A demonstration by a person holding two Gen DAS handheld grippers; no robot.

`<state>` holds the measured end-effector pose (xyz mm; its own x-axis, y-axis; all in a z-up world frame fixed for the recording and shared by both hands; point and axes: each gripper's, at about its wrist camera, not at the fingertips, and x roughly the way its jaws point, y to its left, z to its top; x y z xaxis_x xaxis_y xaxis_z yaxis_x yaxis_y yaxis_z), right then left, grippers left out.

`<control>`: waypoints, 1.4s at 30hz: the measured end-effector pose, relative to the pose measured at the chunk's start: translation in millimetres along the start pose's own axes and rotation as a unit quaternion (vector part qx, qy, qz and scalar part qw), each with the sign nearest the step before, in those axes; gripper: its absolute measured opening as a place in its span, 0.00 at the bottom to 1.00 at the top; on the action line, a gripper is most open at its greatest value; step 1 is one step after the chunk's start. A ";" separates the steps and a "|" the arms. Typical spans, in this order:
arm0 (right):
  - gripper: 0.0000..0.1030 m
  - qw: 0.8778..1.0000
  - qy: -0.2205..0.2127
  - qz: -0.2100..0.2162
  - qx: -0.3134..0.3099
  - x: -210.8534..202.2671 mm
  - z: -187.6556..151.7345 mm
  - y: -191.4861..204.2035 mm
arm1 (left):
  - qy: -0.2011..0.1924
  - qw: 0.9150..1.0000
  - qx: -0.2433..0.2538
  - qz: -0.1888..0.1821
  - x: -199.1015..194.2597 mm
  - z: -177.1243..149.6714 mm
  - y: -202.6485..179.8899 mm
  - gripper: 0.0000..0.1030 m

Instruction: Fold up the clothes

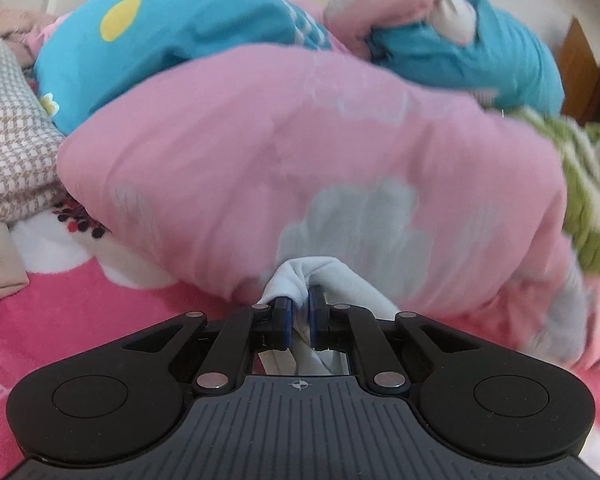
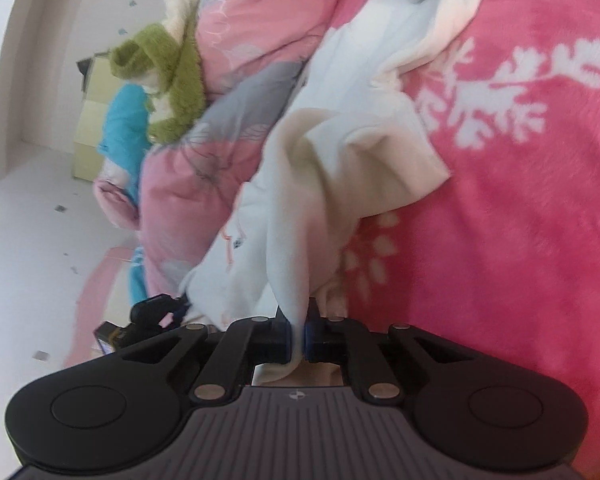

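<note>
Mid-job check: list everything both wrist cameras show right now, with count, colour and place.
white garment: one, cream-white, on the blanket, pinched by both grippers
quilt: one, pink with grey patches, bunched behind the garment
blue bedding: one, turquoise with a yellow spot, behind the quilt
green knit: one, green and white, atop the quilt
checked fabric: one, beige-white, far left in the left view
blanket: one, hot pink, white leaves, underneath
left gripper: black, shut on cloth
right gripper: black, shut on cloth
</note>
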<state>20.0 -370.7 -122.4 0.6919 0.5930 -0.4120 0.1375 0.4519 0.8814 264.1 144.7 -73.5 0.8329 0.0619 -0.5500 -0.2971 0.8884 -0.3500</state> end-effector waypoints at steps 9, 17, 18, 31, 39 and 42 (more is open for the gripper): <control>0.48 1.000 -0.002 -0.029 0.001 -20.1 3.0 -5.4 | 0.036 0.999 -0.019 -0.033 -39.4 -6.7 19.7 0.70; 0.59 0.998 -0.060 -0.019 0.012 -58.4 37.6 -4.0 | 0.035 0.992 -0.017 -0.117 -84.8 -24.6 10.6 0.73; 0.60 0.997 -0.069 -0.023 0.012 -58.4 46.3 -3.5 | 0.049 0.990 -0.016 -0.130 -82.6 -29.6 6.4 0.73; 0.57 0.995 -0.031 -0.091 -0.010 52.0 155.5 -11.1 | 0.111 0.986 -0.069 -0.100 -13.1 -67.5 -19.7 0.67; 0.15 0.990 -0.036 -0.096 -0.100 98.2 191.2 9.7 | 0.078 0.991 -0.083 -0.063 9.3 -68.2 -28.9 0.29; 0.07 0.985 -0.064 -0.067 -0.145 101.2 209.7 30.5 | 0.068 0.991 -0.092 -0.071 10.9 -68.4 -27.9 0.19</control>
<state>242.8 -436.6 -88.7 0.7678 0.4341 -0.4713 0.0384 0.7030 0.7102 249.5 89.5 -121.6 0.8056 -0.1302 -0.5780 -0.2723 0.7850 -0.5564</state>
